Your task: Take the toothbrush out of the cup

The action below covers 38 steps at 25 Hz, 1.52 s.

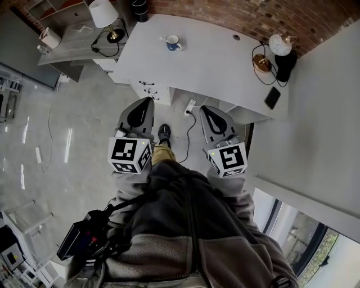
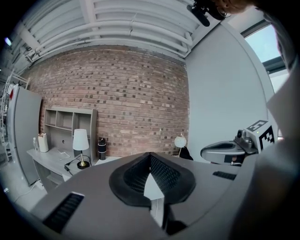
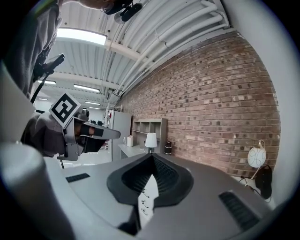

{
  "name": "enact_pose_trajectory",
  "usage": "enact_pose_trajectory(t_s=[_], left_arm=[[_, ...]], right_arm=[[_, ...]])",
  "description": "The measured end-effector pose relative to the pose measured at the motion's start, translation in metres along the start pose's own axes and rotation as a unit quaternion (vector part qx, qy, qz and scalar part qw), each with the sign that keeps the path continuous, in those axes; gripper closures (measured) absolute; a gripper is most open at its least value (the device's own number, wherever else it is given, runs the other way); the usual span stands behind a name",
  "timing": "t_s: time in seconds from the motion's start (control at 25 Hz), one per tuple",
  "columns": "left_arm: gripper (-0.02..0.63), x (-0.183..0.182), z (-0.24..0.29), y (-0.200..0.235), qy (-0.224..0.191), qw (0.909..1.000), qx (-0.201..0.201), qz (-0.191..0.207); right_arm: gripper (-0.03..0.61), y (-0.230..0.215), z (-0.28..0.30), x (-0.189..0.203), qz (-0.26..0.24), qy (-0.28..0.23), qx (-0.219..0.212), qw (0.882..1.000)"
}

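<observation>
Held close at our waist, the left hand-held gripper (image 1: 148, 101) and the right hand-held gripper (image 1: 204, 109) both have jaws pressed together on nothing, well short of the worktop (image 1: 225, 62). We should step in and part one pair above the cup (image 1: 172, 43), which sits near the far edge, left of middle. The toothbrush is too small to make out. We judge it stands roughly upright, so lift straight up.

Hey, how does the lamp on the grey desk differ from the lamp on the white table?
The grey-desk lamp has a tapered white shade; the white-table lamp has a round globe. The grey-desk lamp stands on the grey desk at the left; the white-table lamp stands near the right end of the white table. Both are white-topped and stand near the brick wall.
</observation>
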<state>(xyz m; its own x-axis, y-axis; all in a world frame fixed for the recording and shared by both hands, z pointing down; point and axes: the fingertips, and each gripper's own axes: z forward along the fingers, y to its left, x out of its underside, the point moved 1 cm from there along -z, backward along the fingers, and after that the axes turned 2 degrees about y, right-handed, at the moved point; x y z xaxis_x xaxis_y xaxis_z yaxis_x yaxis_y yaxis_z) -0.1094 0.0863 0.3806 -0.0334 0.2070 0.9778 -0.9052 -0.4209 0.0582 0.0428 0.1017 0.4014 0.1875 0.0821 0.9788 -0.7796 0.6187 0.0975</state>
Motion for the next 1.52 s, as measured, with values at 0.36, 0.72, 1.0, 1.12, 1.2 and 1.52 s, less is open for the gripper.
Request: enact_pose_trajectory(t_s=[0.36, 0.72, 1.0, 1.12, 1.2, 1.52], left_arm=[[0.609, -0.001, 0.075, 0.069, 0.040, 0.9990, 0.007, -0.016], [0.609, 0.005, 0.138, 0.126, 0.072, 0.9964, 0.023, -0.039], [0.609, 0.006, 0.182, 0.156, 0.094, 0.9927, 0.052, -0.054], [0.609, 0.007, 0.199, 0.170, 0.100, 0.9917, 0.055, -0.059], [0.609, 0.006, 0.208, 0.168, 0.102, 0.9913, 0.058, -0.060], [0.609, 0.002, 0.229, 0.154, 0.108, 0.9921, 0.036, -0.053]], right_arm=[[0.577, -0.043, 0.098, -0.005, 0.031, 0.023, 0.003, 0.999], [0.577, -0.068, 0.177, -0.003, 0.052, 0.057, 0.004, 0.997], [0.577, -0.094, 0.214, -0.016, 0.086, 0.054, 0.027, 0.994], [0.577, -0.105, 0.220, -0.020, 0.090, 0.055, 0.047, 0.993], [0.577, -0.111, 0.215, -0.017, 0.096, 0.060, 0.055, 0.992], [0.577, -0.153, 0.214, 0.001, 0.118, 0.061, 0.051, 0.990]])
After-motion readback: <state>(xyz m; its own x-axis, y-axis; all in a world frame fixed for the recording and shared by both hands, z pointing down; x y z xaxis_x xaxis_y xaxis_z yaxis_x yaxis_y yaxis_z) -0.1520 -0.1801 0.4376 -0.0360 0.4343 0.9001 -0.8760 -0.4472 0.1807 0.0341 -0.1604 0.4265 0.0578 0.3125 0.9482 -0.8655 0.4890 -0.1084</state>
